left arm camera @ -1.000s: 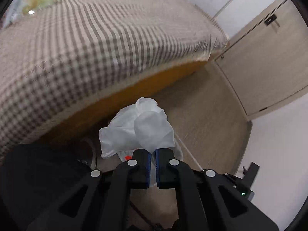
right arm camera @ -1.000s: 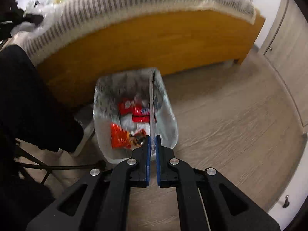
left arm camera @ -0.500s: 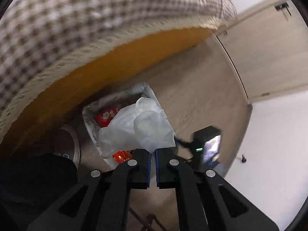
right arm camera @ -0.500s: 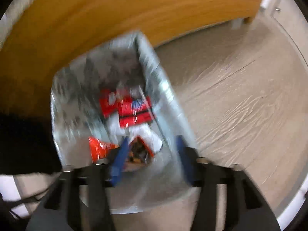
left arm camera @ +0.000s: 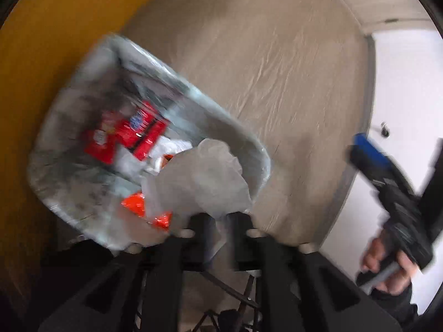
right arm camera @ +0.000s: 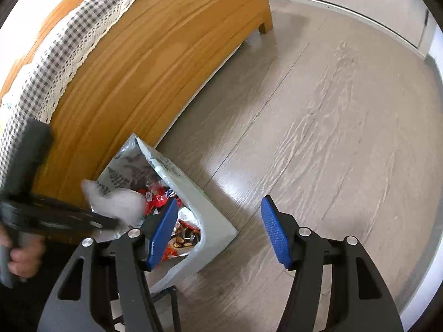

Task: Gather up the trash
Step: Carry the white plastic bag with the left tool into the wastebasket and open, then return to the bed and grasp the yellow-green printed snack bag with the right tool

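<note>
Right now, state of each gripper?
Left gripper: open, jaws just opening, white plastic bag loose between them over the bin.
Right gripper: open, just opened, nothing between the jaws.

The wood-look plank floor carries everything here — pale grey-brown boards with a glossy sheen running across the room. Directly on it stands a bin lined with a pale, patterned plastic bag, set just beside the side panel of an orange-brown wooden bed frame, whose leg also rests on the boards. A checked cover with a lace edge lies on the bed and hangs over the frame's top — what lies further up the bed is out of view.
</note>
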A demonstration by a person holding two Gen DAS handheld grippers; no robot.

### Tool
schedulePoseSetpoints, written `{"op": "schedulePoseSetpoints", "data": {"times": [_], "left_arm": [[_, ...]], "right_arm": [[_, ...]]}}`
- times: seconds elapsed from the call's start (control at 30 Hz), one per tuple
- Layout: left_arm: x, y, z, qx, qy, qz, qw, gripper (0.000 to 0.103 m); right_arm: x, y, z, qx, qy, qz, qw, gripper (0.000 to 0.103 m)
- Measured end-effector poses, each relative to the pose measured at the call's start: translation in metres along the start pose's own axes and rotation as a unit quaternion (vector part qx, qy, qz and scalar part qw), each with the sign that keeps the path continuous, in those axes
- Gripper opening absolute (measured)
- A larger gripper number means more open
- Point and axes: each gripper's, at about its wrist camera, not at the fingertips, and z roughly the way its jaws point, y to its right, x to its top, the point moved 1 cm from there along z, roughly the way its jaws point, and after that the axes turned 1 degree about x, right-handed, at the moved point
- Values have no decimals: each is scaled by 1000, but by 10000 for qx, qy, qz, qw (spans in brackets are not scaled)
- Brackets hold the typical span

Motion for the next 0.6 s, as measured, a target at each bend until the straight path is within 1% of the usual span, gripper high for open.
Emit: {"op": "schedulePoseSetpoints", "data": {"times": [0.03,0.07,0.1,0.17,0.27,0.33,0.4,0.5,0.57,0.6], "left_arm": [[3,-1,10,186,-40,-82,9998,76],[3,-3,16,308,-31,-166,9994,83],[3,-8,23,335,-88,-236,9991,83],[1,-18,31,384,-360,-359,9980,83],[0,-36,25,413,-198,-801,9957,83],[2,-38,18,307,-156,-968,9947,83],[1,-36,10,301,-48,-923,9953,83],[-3,-30,0,508,112,-762,9957,85],[-6,-29,-5,654,88,-682,9955,85],[-9,-30,-10,796,89,-671,9945,85]], "right_arm": [[0,-1,-1,-25,0,-37,10000,60],[0,-2,-1,-42,-22,-73,10000,60],[-2,-3,-1,-38,-30,-86,10000,60],[-5,-7,3,-17,-55,-152,9999,60],[-12,-10,13,0,-142,-180,9997,60],[-14,-14,20,126,-261,-168,9994,60],[-16,-21,18,130,-237,-266,9993,60],[-17,-26,12,129,-204,-319,9992,60],[-16,-25,9,114,-221,-260,9994,60],[-14,-25,9,65,-232,-256,9994,60]]}}
